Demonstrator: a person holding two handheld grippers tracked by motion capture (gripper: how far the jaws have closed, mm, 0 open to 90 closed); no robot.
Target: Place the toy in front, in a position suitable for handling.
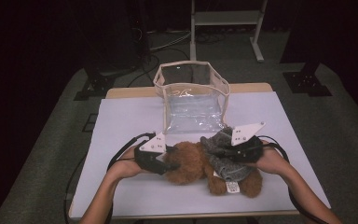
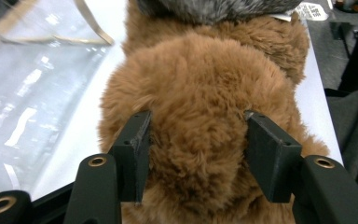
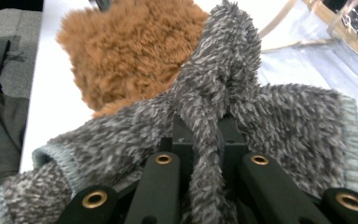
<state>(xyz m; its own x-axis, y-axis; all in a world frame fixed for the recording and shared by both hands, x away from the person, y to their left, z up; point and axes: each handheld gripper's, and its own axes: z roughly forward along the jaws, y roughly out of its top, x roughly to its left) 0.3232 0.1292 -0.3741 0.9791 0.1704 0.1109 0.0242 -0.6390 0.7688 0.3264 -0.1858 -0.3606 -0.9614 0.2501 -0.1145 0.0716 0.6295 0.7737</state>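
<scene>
High view: left tongs [image 1: 167,161] grasping the brown teddy bear [image 1: 191,163], right tongs [image 1: 223,151] clenched on its grey sweater [image 1: 226,158] near the table's [image 1: 121,116] front edge; pulling could slip fur free.

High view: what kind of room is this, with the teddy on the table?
Probably a lab or studio for recording, not a home. A lone table with a white top stands on grey carpet in a dark room, cables trail across the floor, and a metal stand rises behind.

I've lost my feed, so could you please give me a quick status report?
Left claw clamped on brown teddy bear. Right claw shut on its grey sweater. Clear bag behind, nothing blocking.
</scene>
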